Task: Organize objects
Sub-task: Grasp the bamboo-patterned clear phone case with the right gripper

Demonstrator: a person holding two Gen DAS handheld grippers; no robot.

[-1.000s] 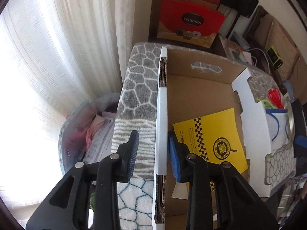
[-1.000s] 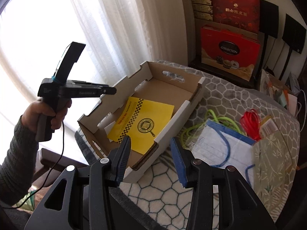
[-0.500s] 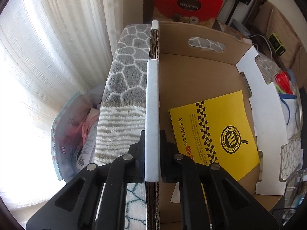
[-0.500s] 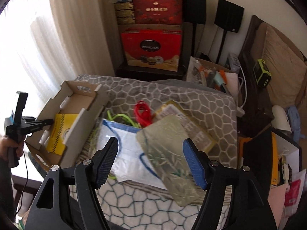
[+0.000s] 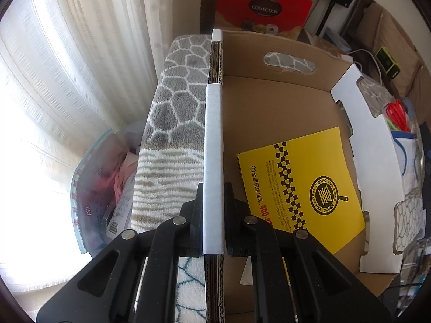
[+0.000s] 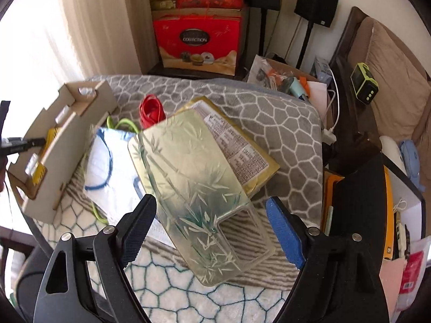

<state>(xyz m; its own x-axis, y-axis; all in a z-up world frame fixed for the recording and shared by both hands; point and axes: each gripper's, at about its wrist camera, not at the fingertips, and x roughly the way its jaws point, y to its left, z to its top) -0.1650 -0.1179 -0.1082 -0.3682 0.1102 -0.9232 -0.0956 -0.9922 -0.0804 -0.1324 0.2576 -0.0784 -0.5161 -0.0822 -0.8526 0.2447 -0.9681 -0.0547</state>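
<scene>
Since a second ago we have clamped our left gripper onto the near side wall of the cardboard box; its fingers, then spread on either side of that white-edged wall, now pinch it tight. Over the same second our right gripper has swung away from the box toward the pile beside it, and its jaws are opening, with nothing pressed between the pads. Below and between those spread fingers lies a clear tray etched with bamboo leaves, tilted across a yellow-green packet and a white bag with blue handles. A red coil and a green cord sit just beyond the bag, near the box's outer wall. Everything rests on a grey blanket with a white honeycomb pattern. Inside the box a yellow booklet lies flat on the floor, toward the near end. Behind the blanket stands a red gift box marked COLLECTION.
</scene>
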